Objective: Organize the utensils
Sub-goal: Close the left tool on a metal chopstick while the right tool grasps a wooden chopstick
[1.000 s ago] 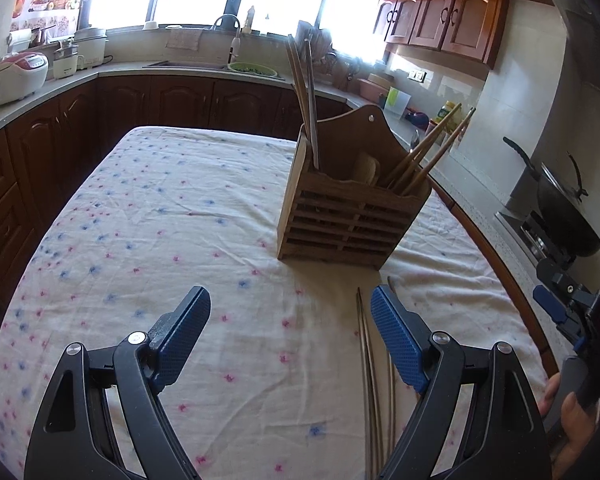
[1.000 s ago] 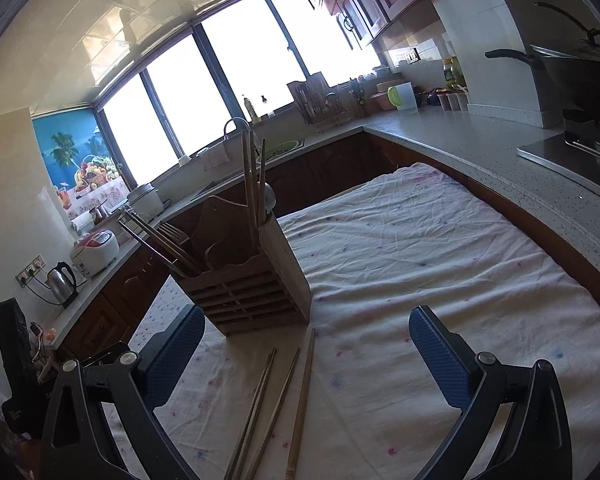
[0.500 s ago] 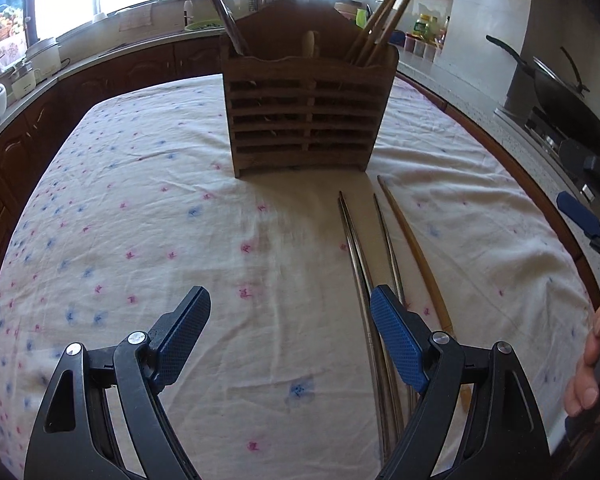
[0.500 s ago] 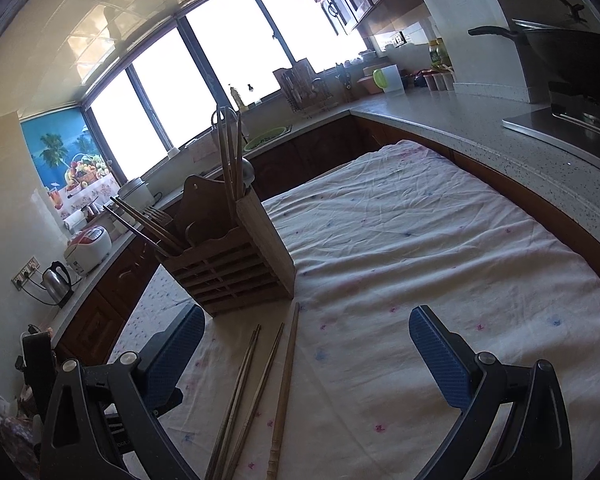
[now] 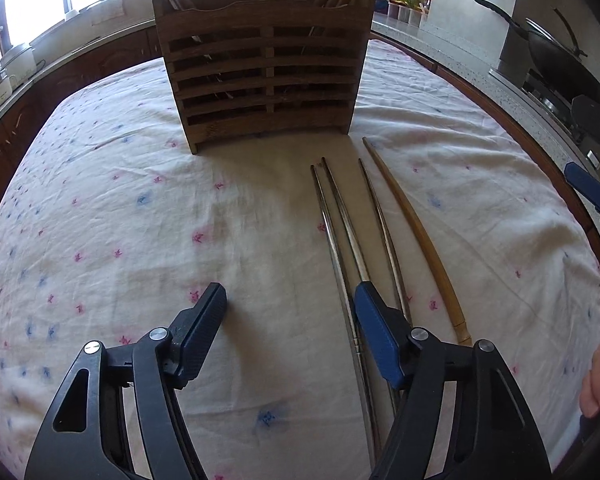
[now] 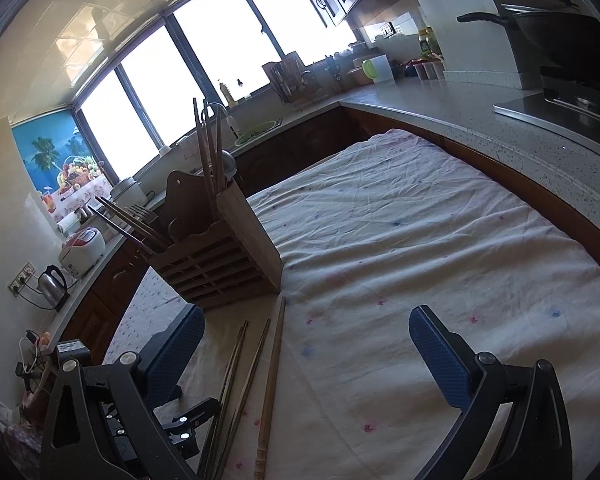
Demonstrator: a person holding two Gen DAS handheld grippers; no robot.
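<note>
A slatted wooden utensil holder [image 5: 262, 68] stands on the cloth-covered table [image 5: 100, 220] with chopsticks standing in its compartments; it also shows in the right wrist view [image 6: 220, 256]. Three metal chopsticks [image 5: 340, 236] and one wooden chopstick [image 5: 416, 236] lie side by side on the cloth in front of it, also seen in the right wrist view [image 6: 274, 364]. My left gripper [image 5: 290, 308] is open and empty, low over the cloth, its right finger over the metal chopsticks. My right gripper [image 6: 304, 332] is open and empty, above the chopsticks' right side.
A counter [image 6: 500, 120] wraps around the table, with a wok on the stove [image 5: 556, 56] at right, a sink and dish rack [image 6: 296, 76] at the back, and a rice cooker [image 6: 82, 244] and kettle [image 6: 52, 286] at left.
My left gripper has dropped lower and moved closer to the holder and the chopsticks lying on the cloth. The right gripper has drifted slightly nearer the chopsticks. Both stay open.
</note>
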